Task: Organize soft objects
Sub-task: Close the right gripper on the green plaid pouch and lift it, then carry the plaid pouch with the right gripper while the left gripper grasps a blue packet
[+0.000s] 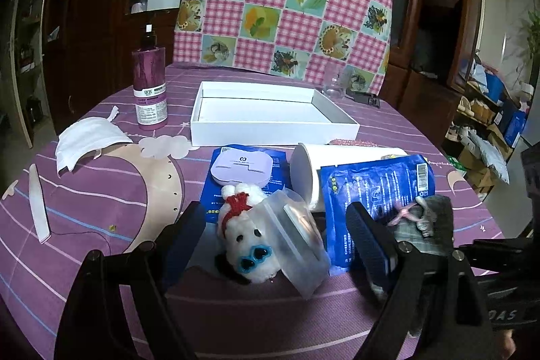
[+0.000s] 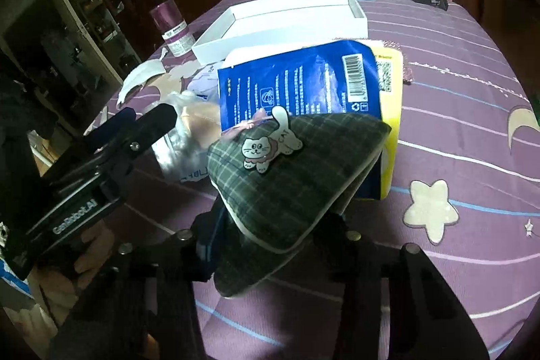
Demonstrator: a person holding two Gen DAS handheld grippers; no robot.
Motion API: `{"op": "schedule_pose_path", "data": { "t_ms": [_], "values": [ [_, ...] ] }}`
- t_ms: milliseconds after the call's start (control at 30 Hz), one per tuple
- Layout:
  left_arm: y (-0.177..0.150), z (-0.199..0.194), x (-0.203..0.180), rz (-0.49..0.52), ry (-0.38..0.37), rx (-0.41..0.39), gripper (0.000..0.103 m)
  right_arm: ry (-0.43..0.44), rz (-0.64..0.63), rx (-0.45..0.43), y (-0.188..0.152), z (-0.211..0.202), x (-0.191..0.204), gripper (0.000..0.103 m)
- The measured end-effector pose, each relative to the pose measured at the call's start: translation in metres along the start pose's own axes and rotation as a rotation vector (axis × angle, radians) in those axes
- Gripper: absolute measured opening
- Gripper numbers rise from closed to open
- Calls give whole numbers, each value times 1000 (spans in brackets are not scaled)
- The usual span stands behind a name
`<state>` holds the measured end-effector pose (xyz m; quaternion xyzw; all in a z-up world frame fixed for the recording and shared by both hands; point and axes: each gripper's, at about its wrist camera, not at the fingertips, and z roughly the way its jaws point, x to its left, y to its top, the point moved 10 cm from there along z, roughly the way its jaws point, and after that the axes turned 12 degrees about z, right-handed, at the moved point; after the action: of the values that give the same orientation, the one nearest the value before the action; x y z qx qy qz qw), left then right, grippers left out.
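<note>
The left gripper [image 1: 275, 238] hangs over the tabletop [image 1: 101, 198] with its jaws spread wide and nothing pressed between them. Between those jaws lies a white plush toy [image 1: 246, 245] with a red ribbon and blue glasses, partly tucked into a clear plastic bag [image 1: 297, 235]; neither jaw touches it. Just beyond the jaws a lilac case [image 1: 241, 166] rests on a blue packet [image 1: 216, 191], and beside it a white paper cup [image 1: 337, 164] lies on its side. Farther out stands an open white box [image 1: 270, 113], with a purple bottle [image 1: 149, 83] to its left and a white face mask [image 1: 87, 140] nearer on the left.

The right gripper [image 2: 266, 242] points steeply down, its jaws pinching the near edge of a grey plaid pouch [image 2: 293, 177] that carries a white cat badge [image 2: 266, 147]. The pouch sits tilted, its far end resting against a blue packet with a barcode [image 2: 297, 83] just ahead of the jaws. A yellow packet [image 2: 393, 110] shows behind and to the right of that. The other gripper's dark finger appears well to the left of these jaws.
</note>
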<state>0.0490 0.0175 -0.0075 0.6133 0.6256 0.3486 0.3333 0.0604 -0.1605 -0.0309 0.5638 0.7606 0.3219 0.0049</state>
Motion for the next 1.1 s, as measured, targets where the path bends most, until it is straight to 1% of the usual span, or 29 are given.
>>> {"op": "schedule_pose_path", "data": {
  "t_ms": [100, 300, 433, 600, 733, 833, 933, 1100],
  "values": [
    [1, -3, 0, -5, -7, -11, 86, 15, 24, -10, 3, -15, 0, 31],
    [4, -9, -5, 5, -24, -40, 86, -10, 55, -74, 20, -43, -6, 31],
    [5, -11, -6, 10, -34, -51, 86, 16, 72, -102, 33, -59, -3, 31],
    [6, -14, -10, 18, -47, -67, 86, 49, 109, -146, 59, -70, 2, 31],
    [7, -14, -12, 19, -58, -69, 86, 91, 131, -156, 75, -64, 5, 31],
    [6, -12, -15, 25, -74, -61, 86, 106, 141, -160, 78, -52, 2, 31],
    [5, -10, -23, 47, -105, -48, 86, 138, 172, -144, 75, -37, -6, 31],
    [0, 4, -32, 68, -137, 19, 86, 197, 219, -139, 73, -27, -24, 31]
  ]
}}
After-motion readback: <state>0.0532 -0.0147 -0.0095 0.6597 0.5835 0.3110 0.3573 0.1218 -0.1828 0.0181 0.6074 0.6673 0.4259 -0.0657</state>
